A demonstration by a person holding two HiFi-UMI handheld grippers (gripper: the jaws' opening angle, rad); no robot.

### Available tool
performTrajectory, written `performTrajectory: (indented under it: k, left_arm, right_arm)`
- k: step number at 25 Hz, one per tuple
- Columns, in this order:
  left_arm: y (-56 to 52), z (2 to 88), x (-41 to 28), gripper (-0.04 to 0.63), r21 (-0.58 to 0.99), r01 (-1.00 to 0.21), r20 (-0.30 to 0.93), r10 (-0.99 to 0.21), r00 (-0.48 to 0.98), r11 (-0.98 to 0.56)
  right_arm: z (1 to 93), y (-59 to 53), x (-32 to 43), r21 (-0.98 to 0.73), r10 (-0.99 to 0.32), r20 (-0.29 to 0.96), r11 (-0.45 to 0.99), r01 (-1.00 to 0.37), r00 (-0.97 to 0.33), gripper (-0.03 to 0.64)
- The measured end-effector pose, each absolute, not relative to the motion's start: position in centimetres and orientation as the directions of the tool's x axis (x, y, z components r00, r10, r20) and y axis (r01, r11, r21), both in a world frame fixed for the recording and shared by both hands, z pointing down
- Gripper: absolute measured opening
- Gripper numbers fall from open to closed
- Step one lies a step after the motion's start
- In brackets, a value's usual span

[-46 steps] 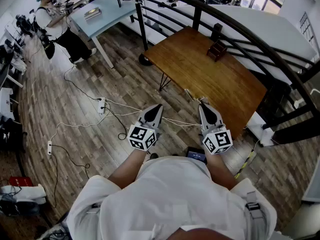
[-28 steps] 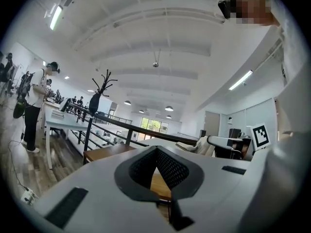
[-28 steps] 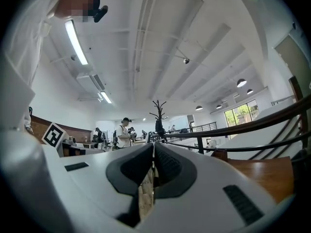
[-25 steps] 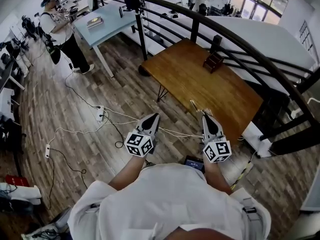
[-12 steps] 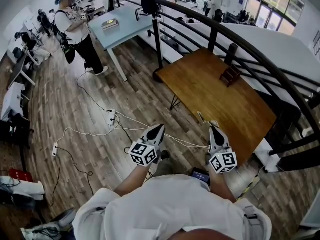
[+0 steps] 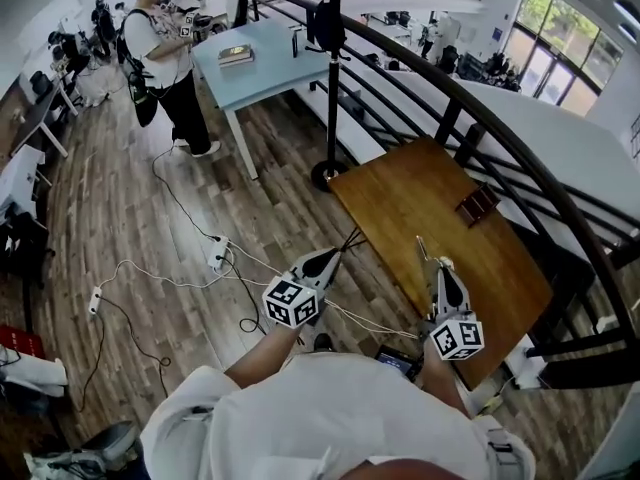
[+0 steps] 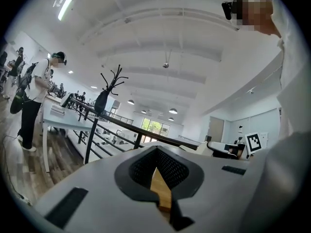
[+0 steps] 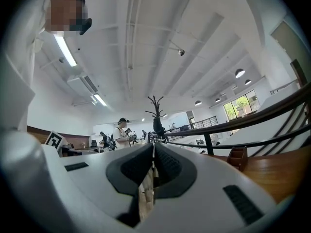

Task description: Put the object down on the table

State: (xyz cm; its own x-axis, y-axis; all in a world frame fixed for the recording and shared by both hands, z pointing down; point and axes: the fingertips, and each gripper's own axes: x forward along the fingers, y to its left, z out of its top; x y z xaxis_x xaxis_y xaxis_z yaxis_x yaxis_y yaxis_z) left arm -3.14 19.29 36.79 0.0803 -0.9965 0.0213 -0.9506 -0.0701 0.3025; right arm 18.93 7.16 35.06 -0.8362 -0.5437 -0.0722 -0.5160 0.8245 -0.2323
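**Step in hand: transport of the object to the tabletop.**

The right hand-held gripper (image 6: 441, 268) is closed almost fully. In the right gripper view its jaws (image 8: 152, 147) are separated only by a narrow slit. In the head view a thin, pale, stick-like object (image 6: 428, 249) projects forward from the tips of this hand-held gripper. It is therefore judged to be clamped there, clear of any surface. Its exact kind cannot be determined.

The left hand-held gripper (image 6: 335, 256) is held beside the right one, to its left. In the left gripper view its jaws (image 7: 156, 148) are drawn together, and only a sliver of wood colour is seen through the gap. Nothing is seen to be held.

The wooden tabletop (image 6: 415, 193) lies ahead of and below the right hand-held gripper, with its near edge roughly under the tips. A small wooden rack (image 6: 478, 206) stands further ahead and to the right, well apart from the object.

**Next move (judgement).**

1. Release is not yet indicated, because the object is not in contact with the tabletop.
2. The right hand-held gripper is to be advanced over bare wood, short of the rack, and pitched downward.
3. It is to be lowered until the object is resting on the tabletop.
4. Only then are the jaws to be opened and the hand-held gripper drawn back.
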Motion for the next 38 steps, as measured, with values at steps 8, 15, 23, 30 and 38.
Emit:
performTrajectory:
  k: [8,15,23,30,38]
  left_arm:
    - [16.7,37.0,-9.7,0.014,0.308,-0.945,0.023,-0.992,0.12,-0.107]
    - [15.4,38.2,-12.4,0.014,0.362,-0.926,0.014,-0.992,0.123,-0.11]
    - [9.8,39.3,-13.9,0.014,0.379,-0.914,0.043,-0.984,0.175,-0.146]
    - [0.7,38.9,-14.5,0.014,0.383,-0.895,0.071,-0.959,0.273,-0.226]
    - [-10.8,37.6,-16.4,0.014,0.381,-0.885,0.103,-0.939,0.329,-0.269]
  right_arm:
    - [34.2,4.4,12.7,-0.245,-0.565,-0.075,0.809,-0.534,-0.822,0.029]
    - [34.2,1.8,11.2,-0.235,-0.576,-0.033,0.799,-0.554,-0.817,0.029]
    - [35.9,-3.1,8.9,-0.291,-0.589,-0.04,0.78,-0.555,-0.807,0.029]
    - [35.8,-10.3,8.7,-0.31,-0.638,-0.075,0.745,-0.59,-0.766,0.029]
    - [37.0,-19.0,7.8,-0.33,-0.667,-0.053,0.714,-0.618,-0.743,0.029]
